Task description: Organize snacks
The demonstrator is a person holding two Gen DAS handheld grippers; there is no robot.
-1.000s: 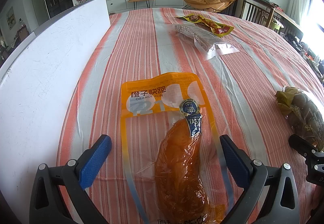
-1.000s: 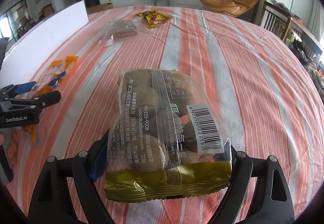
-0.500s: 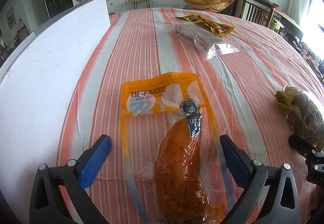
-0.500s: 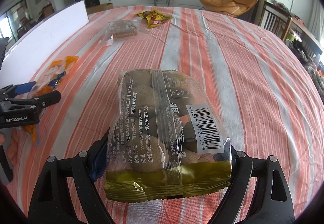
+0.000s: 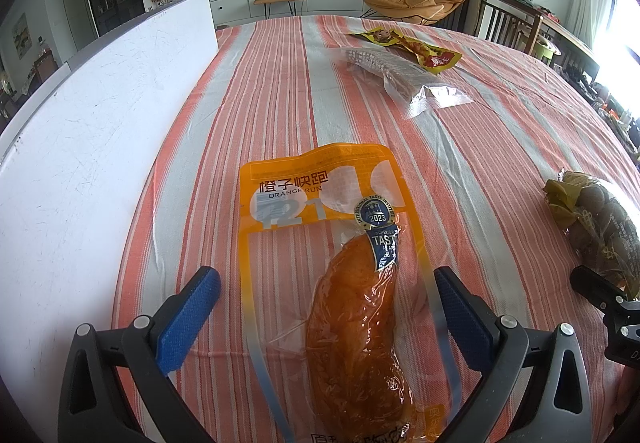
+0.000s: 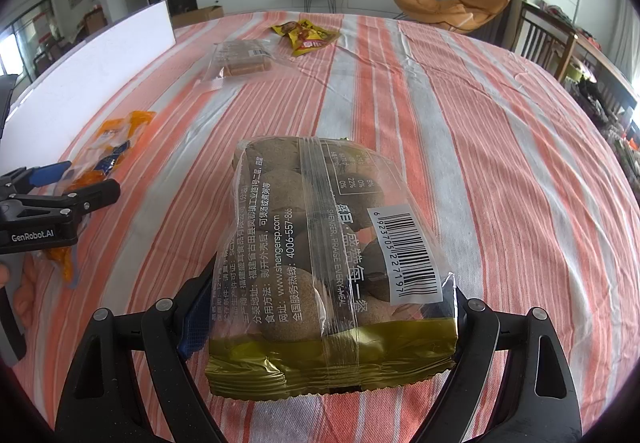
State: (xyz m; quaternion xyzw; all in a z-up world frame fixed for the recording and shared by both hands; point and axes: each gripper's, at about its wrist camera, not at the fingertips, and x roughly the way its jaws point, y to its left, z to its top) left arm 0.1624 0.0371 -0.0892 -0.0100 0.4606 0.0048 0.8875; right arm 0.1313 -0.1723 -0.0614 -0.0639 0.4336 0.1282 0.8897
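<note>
An orange pouch with an orange sweet potato (image 5: 352, 307) lies on the striped tablecloth between the fingers of my left gripper (image 5: 326, 307), which is open with gaps on both sides. It also shows in the right wrist view (image 6: 108, 147). A clear bag of brown round snacks with a gold seam (image 6: 332, 263) lies between the fingers of my right gripper (image 6: 324, 307). Its jaws stand wide at the bag's sides, and the bag hides their tips. That bag shows at the right edge of the left wrist view (image 5: 596, 227).
A white board (image 5: 92, 131) stands along the table's left side. A clear pack of brown biscuits (image 5: 400, 75) and a yellow snack packet (image 5: 408, 47) lie at the far end. Chairs (image 6: 560, 47) stand beyond the right edge.
</note>
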